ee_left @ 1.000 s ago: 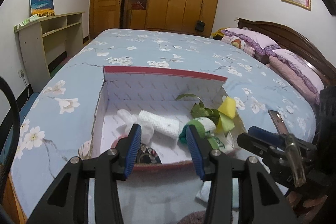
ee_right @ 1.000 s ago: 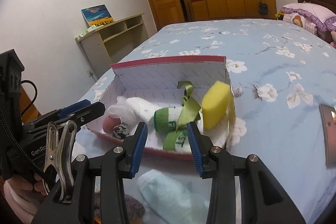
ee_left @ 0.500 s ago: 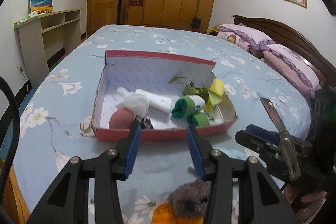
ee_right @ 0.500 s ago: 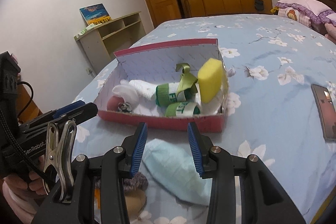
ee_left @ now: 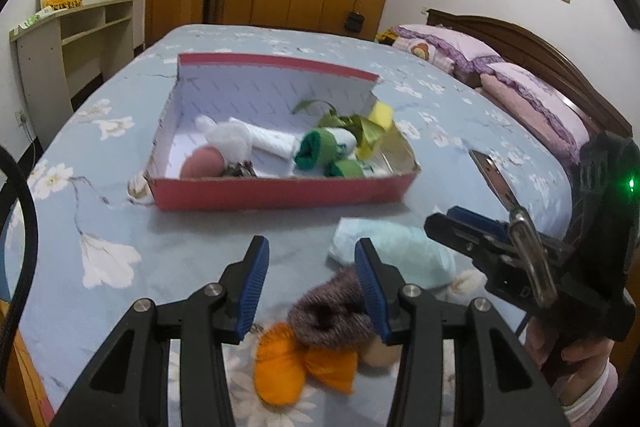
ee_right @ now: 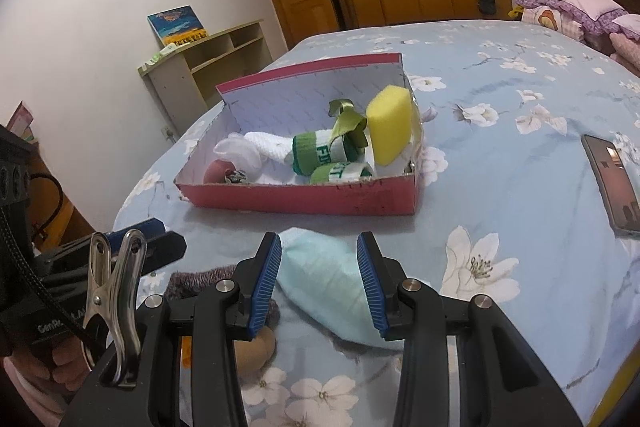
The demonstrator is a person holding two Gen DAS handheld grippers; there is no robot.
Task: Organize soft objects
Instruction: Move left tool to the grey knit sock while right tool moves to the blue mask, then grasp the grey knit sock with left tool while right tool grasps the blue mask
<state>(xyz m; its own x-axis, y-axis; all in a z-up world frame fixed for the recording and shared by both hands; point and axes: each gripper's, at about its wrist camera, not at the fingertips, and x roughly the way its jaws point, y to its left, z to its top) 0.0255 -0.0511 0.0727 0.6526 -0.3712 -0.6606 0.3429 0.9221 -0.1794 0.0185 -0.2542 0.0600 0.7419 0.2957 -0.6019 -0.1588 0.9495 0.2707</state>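
Observation:
A red box lies on the flowered bed and holds rolled green socks, a white roll, a yellow sponge, a green ribbon and a pink ball. In front of it lie a light blue cloth, a fuzzy purple-brown piece, an orange piece and a beige ball. My left gripper hovers open over the fuzzy piece, holding nothing. Low over the blue cloth, my right gripper is open, its pads not pressing the cloth.
A phone lies on the bed right of the box. Pillows and a headboard are at the far right, a low shelf unit stands left of the bed, and wardrobes line the back wall. A hand holds each gripper.
Both grippers have drawn back from the box and sunk lower. The box now lies farther off, and the loose pieces in front of it have come into view under the fingers.

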